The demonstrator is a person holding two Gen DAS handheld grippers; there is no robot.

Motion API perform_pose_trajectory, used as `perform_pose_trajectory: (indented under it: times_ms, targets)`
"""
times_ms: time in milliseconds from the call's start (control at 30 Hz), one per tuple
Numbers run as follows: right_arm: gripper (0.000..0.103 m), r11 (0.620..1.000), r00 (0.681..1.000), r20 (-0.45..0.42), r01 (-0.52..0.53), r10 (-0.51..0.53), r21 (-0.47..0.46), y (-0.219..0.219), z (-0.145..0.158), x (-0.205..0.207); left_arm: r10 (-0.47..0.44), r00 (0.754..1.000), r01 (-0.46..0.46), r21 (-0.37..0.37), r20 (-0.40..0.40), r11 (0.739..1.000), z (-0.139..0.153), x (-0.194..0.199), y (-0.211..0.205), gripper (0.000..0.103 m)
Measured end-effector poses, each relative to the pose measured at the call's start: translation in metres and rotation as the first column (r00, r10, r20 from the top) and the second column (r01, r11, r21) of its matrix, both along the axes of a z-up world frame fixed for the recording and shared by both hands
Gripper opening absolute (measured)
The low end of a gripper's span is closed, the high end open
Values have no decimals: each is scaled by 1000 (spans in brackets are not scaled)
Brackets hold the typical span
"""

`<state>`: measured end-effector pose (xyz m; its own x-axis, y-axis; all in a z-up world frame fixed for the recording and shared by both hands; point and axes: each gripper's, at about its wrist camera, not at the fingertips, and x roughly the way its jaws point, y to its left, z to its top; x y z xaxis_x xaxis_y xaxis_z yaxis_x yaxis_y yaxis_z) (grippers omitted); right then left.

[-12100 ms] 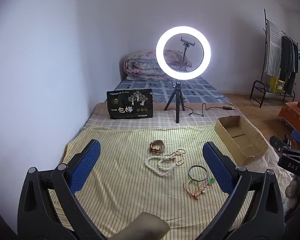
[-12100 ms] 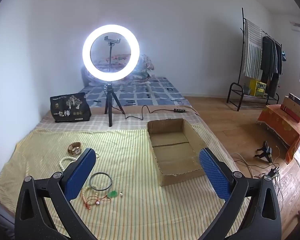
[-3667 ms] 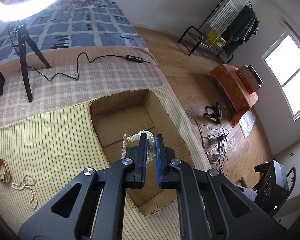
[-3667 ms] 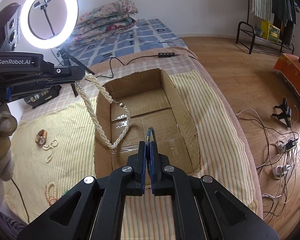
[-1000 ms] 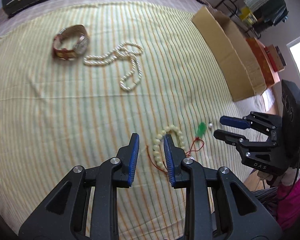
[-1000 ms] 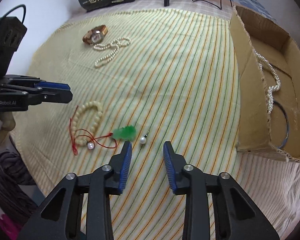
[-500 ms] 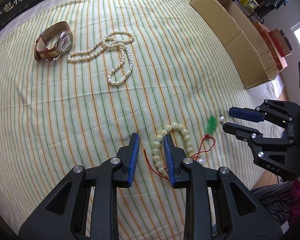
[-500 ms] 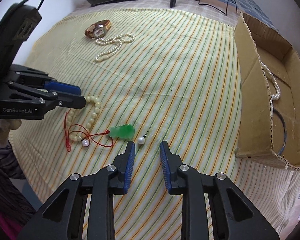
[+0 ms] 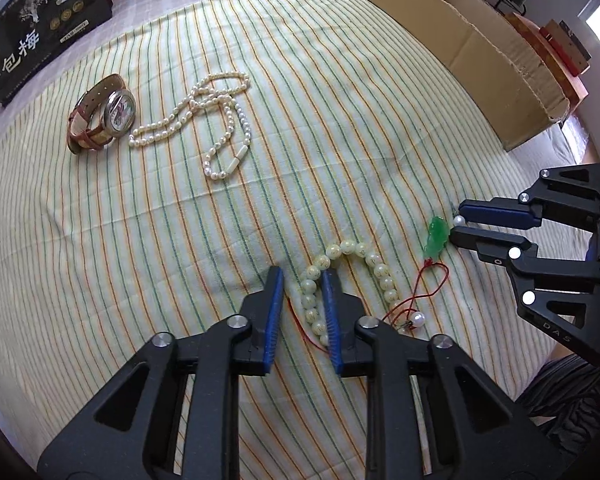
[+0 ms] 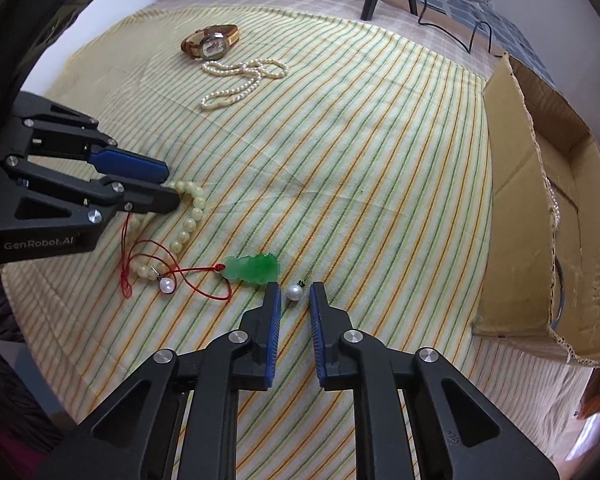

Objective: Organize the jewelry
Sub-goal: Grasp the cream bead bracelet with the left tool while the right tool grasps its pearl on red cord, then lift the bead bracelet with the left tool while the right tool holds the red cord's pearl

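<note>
A cream bead bracelet (image 9: 356, 248) on a red cord lies on the striped cloth (image 9: 340, 128). My left gripper (image 9: 302, 300) points down over it, its jaws closing with one strand of beads between them; a gap still shows beside the left pad. A green jade pendant (image 10: 254, 268) lies on the same cord. Just right of it sits a small pearl earring (image 10: 294, 292), between the tips of my right gripper (image 10: 295, 300), whose jaws are closing without touching it. A second pearl (image 10: 167, 284) rests by the cord.
A brown-strapped watch (image 9: 104, 116) and a pearl necklace (image 9: 216, 120) lie farther back on the cloth. The cardboard box (image 10: 512, 200) at the right holds a pearl strand and a dark bangle. A black bag (image 9: 28, 32) and tripod legs stand beyond.
Both pairs of jaws have narrowed. My left gripper has sunk closer over the bracelet strand. The pearl earring, just ahead of the right fingertips before, now sits between them.
</note>
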<state>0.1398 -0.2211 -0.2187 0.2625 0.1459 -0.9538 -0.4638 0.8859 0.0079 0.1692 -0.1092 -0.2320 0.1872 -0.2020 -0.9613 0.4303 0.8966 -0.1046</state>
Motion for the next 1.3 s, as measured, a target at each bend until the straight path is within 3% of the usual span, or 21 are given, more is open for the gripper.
perform_pose_trajectory:
  times_ms: [100, 300, 767, 1300]
  targets:
    - [7, 1000, 1000, 0, 2, -2, -3, 0, 0, 0, 8, 1000, -8, -1, 6, 1000, 0, 0, -6, 8]
    - [7, 1000, 1000, 6, 13, -13, 16, -5, 7, 0, 44, 999, -44, -42, -6, 998, 5, 2, 7, 6]
    - [7, 996, 995, 82, 50, -55, 71, -15, 40, 1, 128, 989, -113, -197, 67, 974, 65, 6, 43, 5]
    - [7, 986, 978, 165, 104, -124, 127, -37, 73, 6, 226, 968, -165, -397, 111, 903, 117, 17, 66, 5]
